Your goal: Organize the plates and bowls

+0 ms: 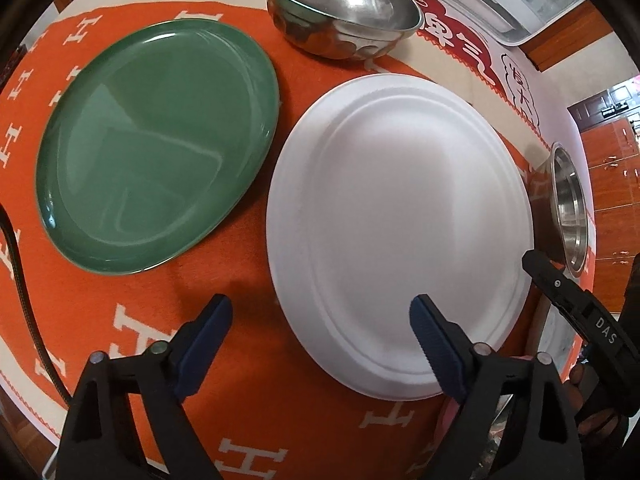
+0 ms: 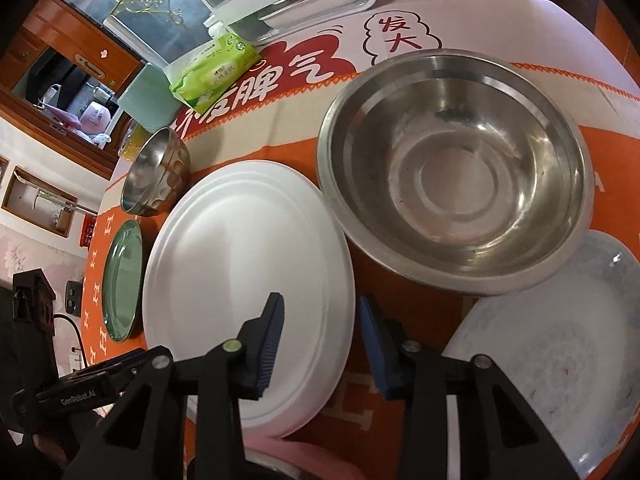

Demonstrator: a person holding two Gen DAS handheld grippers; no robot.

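Three plates and two bowls are counted on the orange woven cloth (image 1: 248, 360) with pale H-shaped letters. The plates: one round white matte plate (image 1: 400, 232) with stepped concentric rim ridges, one glossy green oval plate (image 1: 156, 144), and one pale blue patterned plate (image 2: 560, 352) seen only in the right wrist view. The bowls: one large shallow stainless-steel bowl (image 2: 456, 172) with a flat rim, and one smaller, deeper stainless-steel bowl (image 1: 344, 8) with a dimpled outer wall. All five vessels are seen empty. The white plate lies between the green plate and the large steel bowl, the small bowl beyond it. One green tissue pack (image 2: 212, 68) is noted further back. The left gripper (image 1: 320, 312) is held wide apart, one blue ribbed pad over the cloth, the other over the white plate's near rim; nothing is clamped. The right gripper (image 2: 320, 312) is partly closed, its pads straddling the white plate's right rim; contact cannot be told.
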